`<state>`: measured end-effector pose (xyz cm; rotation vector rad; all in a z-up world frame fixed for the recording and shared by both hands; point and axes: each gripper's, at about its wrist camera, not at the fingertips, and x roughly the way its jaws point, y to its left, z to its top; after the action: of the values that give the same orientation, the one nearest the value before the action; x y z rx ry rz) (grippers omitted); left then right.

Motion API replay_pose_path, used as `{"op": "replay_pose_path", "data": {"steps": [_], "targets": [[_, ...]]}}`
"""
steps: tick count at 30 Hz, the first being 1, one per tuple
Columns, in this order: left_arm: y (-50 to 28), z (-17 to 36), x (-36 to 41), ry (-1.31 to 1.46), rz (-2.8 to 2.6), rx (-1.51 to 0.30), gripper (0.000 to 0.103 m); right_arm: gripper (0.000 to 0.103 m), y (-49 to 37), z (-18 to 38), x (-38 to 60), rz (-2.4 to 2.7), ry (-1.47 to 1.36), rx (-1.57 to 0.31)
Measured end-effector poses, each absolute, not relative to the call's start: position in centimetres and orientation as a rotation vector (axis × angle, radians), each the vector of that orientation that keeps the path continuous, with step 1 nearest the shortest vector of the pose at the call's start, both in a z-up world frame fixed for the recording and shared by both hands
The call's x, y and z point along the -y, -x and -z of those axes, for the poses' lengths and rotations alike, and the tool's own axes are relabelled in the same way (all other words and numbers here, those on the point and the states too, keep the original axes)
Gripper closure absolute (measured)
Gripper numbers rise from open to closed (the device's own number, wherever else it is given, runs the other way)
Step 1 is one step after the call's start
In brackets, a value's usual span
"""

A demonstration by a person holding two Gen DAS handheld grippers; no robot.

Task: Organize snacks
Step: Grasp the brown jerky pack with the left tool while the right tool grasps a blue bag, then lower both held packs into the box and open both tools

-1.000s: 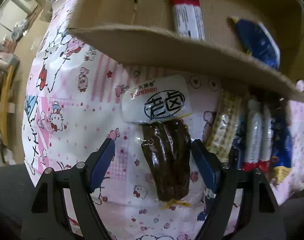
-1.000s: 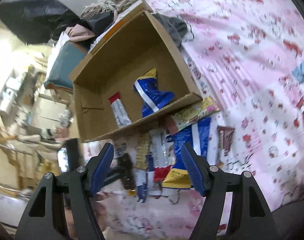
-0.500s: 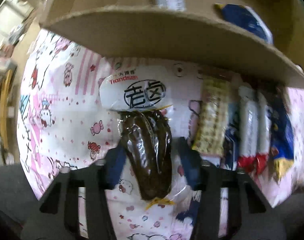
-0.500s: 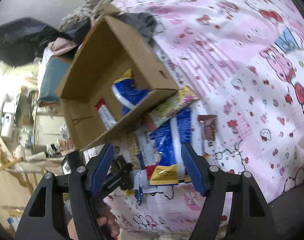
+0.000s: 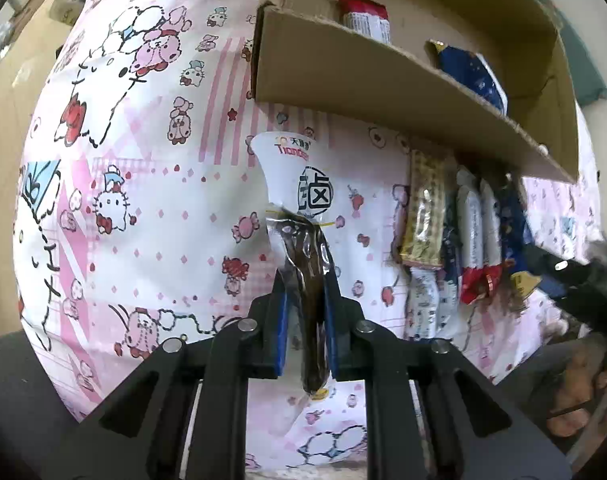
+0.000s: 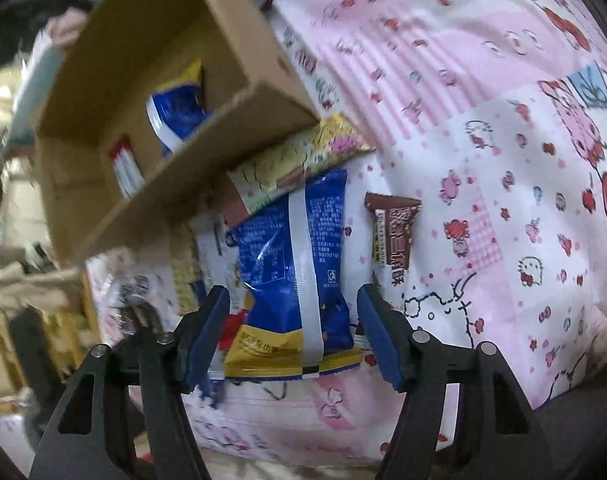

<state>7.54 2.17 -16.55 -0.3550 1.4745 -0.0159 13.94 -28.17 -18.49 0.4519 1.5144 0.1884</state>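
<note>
Your left gripper [image 5: 306, 312] has just clamped shut on the dark braised-snack pouch [image 5: 303, 248], so it is ready for the cardboard box [image 5: 383, 76]. Your right gripper [image 6: 293, 332] has dropped over the blue snack bag [image 6: 291, 256], jaws closing, pads not yet pressing.

Left gripper [image 5: 306, 304] clamped on dark snack pouch [image 5: 303, 240] above pink sheet [image 5: 151, 208]

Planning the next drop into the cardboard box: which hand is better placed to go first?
Left. Its tongs are already shut on the dark snack pack; the right tongs are only closing around the blue bag.
</note>
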Motion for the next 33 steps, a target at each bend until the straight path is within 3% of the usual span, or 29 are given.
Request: {"op": "replay_pose_path", "data": {"steps": [3,5,8,15,22,33], "targets": [[-7.0,16.6,-1.2,0.307,0.052,-1.483,0.090,0.045,-14.1,19.5,27.4,-0.199,-0.429,-1.537],[-7.0,16.8,-0.5,0.299,0.072,-1.493,0.090,0.062,-14.3,19.8,27.3,-0.216,-0.452,-1.540],[-6.7,16.2,-0.4,0.333,0.087,-1.493,0.092,0.073,-13.7,18.9,27.1,-0.237,-0.429,-1.525],[-5.1,11.6,-3.0,0.425,0.107,-1.451,0.094,0.074,-10.5,14.9,27.3,-0.324,-0.514,-1.501],[-4.3,5.6,-6.1,0.425,0.130,-1.296,0.094,0.074,-9.8,8.6,26.6,-0.512,-0.567,-1.336],[-12.0,-0.8,-4.4,0.377,0.113,-1.125,0.094,0.074,-14.6,2.9,26.5,-0.578,-0.548,-1.147]]}}
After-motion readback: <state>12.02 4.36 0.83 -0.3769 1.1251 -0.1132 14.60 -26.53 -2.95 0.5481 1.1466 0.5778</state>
